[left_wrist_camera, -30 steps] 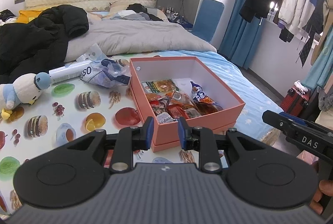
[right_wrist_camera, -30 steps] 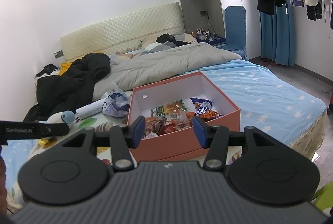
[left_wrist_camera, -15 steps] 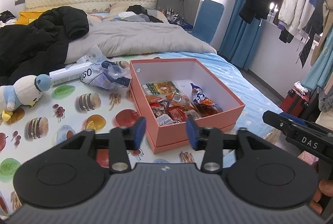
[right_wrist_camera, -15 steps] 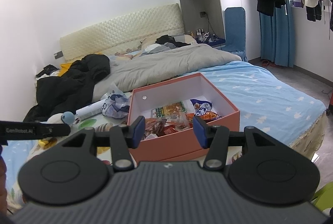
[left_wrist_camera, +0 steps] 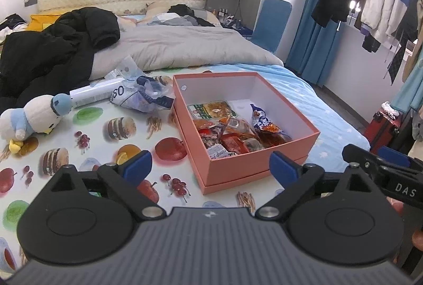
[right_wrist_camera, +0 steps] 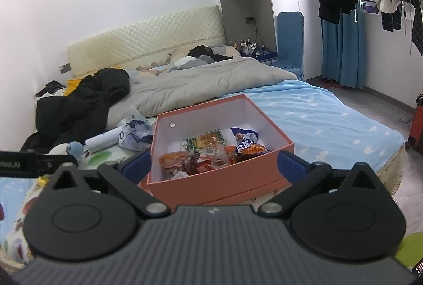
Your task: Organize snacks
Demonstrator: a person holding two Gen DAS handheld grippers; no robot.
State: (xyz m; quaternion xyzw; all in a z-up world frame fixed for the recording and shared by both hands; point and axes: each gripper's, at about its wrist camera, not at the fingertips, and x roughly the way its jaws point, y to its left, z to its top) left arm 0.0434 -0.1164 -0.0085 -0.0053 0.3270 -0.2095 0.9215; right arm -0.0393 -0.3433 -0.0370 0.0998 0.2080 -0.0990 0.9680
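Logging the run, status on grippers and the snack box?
Left gripper and right gripper just opened wide, empty. Snacks piled in pink box. Crumpled bag beside it; nothing blocking.

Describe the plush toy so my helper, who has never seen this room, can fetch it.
On the bed, find the food-print cloth left of the pink box. The plush toy lies at the cloth's left edge, beside the black jacket. It is the only soft, white and light-blue thing there; its neighbours are a white tube and a crumpled bag.
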